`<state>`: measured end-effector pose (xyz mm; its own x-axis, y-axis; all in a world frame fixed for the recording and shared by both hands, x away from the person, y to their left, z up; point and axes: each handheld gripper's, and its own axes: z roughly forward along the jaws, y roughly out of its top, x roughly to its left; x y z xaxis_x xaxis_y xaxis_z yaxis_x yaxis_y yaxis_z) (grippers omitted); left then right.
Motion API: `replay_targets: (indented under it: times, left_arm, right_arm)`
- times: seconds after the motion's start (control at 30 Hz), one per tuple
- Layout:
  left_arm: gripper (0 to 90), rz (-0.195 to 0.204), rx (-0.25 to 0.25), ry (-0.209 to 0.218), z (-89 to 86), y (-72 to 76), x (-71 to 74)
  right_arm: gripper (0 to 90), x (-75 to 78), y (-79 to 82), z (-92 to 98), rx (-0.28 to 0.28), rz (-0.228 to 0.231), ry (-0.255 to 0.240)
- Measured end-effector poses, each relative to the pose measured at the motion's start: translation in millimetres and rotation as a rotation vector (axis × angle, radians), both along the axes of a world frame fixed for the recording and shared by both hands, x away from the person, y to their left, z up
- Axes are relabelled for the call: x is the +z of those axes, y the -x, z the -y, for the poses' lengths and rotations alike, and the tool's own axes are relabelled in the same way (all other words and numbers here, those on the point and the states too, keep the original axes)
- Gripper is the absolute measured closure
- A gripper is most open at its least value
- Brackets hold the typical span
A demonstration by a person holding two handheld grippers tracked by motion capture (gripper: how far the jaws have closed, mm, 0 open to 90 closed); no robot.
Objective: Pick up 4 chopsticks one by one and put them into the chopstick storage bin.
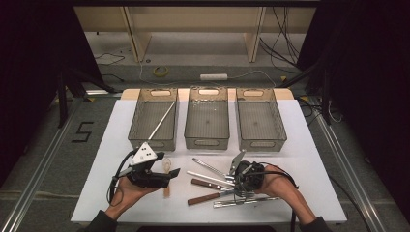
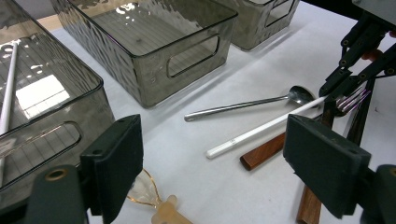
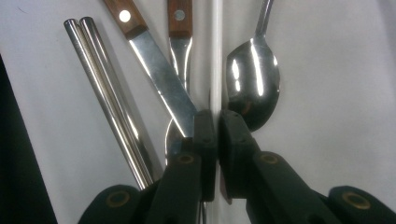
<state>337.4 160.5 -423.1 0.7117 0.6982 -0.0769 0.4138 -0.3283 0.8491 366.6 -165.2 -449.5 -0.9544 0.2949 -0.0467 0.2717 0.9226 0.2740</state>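
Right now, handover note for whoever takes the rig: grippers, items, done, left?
Right gripper: shut on the white chopstick, pinched at its far end in the cutlery pile; not lifted yet.
Left gripper: open, nothing between the jaws, held above the table near the plastic spoon.
Bins: left bin already holds one white chopstick; middle bin and right bin look empty.
Loose on the table: metal spoon, wooden-handled knife and fork, two metal chopsticks.
Left to do: probably drop the held chopstick with its twin, then sort the rest.
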Motion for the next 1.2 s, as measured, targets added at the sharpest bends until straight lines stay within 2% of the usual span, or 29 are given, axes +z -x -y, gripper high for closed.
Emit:
replay_targets:
  times: [0.23,0.47,0.7,0.97,1.03,1.13,1.2]
  left_arm:
    - [19.9,-0.004,-0.012,-0.010,3.0,-0.2,-0.3]
    - [20.2,-0.017,-0.069,-0.039,18.0,1.5,-1.7]
    - [20.7,-0.023,-0.145,-0.113,40.1,-0.2,-8.1]
    - [22.3,-0.037,-0.211,-0.150,65.6,-10.9,-12.4]
    - [23.0,-0.036,-0.218,-0.185,73.3,-14.4,-15.1]
    - [23.9,-0.044,-0.255,-0.219,84.1,-17.7,-18.6]
    - [24.7,-0.047,-0.273,-0.239,90.1,-19.1,-20.8]
  right_arm:
    - [86.4,9.0,1.2,2.0,0.019,0.028,-0.021]
    - [86.6,17.7,3.9,1.4,0.034,0.035,-0.044]
    - [86.7,25.6,5.6,3.7,0.040,0.041,-0.069]
    - [86.7,34.3,7.6,3.8,0.045,0.042,-0.095]
    - [86.7,35.7,8.3,3.5,0.043,0.049,-0.101]
    - [86.7,38.3,9.8,3.1,0.036,0.040,-0.104]
    - [86.7,39.2,10.4,3.1,0.051,0.047,-0.107]
